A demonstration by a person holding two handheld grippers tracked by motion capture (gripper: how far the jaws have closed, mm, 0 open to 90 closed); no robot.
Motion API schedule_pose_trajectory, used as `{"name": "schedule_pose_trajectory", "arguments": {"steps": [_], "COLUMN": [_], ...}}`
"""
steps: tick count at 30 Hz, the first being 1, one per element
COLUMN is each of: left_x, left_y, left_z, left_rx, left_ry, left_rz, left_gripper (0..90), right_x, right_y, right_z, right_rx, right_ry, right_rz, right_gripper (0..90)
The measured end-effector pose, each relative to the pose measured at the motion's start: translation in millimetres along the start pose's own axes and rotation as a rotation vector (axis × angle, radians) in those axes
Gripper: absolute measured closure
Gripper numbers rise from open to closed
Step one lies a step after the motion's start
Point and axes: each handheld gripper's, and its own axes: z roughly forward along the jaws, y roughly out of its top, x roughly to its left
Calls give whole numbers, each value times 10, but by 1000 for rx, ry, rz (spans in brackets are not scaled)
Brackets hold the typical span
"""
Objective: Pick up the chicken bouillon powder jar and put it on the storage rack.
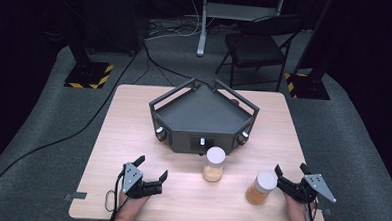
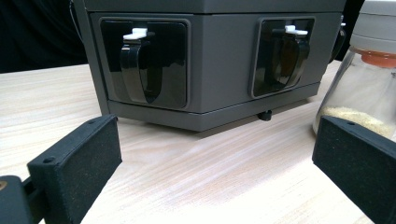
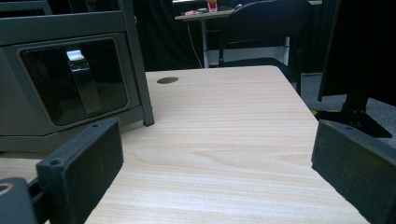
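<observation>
Both grippers, left (image 1: 151, 174) and right (image 1: 289, 170), are wide open, holding nothing. The right sits just beside a jar (image 1: 260, 187). Swing in carelessly and that jar probably tips.

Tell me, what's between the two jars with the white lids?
Nothing: in the high view, just bare table lies between the jar by the grey box and the jar by the right hand-held gripper.
</observation>
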Motion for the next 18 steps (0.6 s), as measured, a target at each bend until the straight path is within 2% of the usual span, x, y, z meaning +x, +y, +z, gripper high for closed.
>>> {"name": "schedule_pose_trajectory", "arguments": {"steps": [3, 5, 9, 18], "left_x": [0, 14, -6, -50], "left_y": [5, 4, 19, 68], "left_z": [1, -5, -22, -42], "left_rx": [2, -1, -19, -31], "left_ry": [-2, -16, -35, -82], "left_rz": [0, -35, -46, -9], "left_gripper": [13, 13, 12, 12], "right_x": [-3, -6, -4, -7], "right_y": [0, 2, 6, 8], "right_z": [-1, 0, 3, 4], "right_rx": [0, 1, 3, 4], "right_ry": [-1, 0, 1, 5], "right_rz": [6, 9, 5, -4], "right_gripper": [10, 7, 7, 7]}}
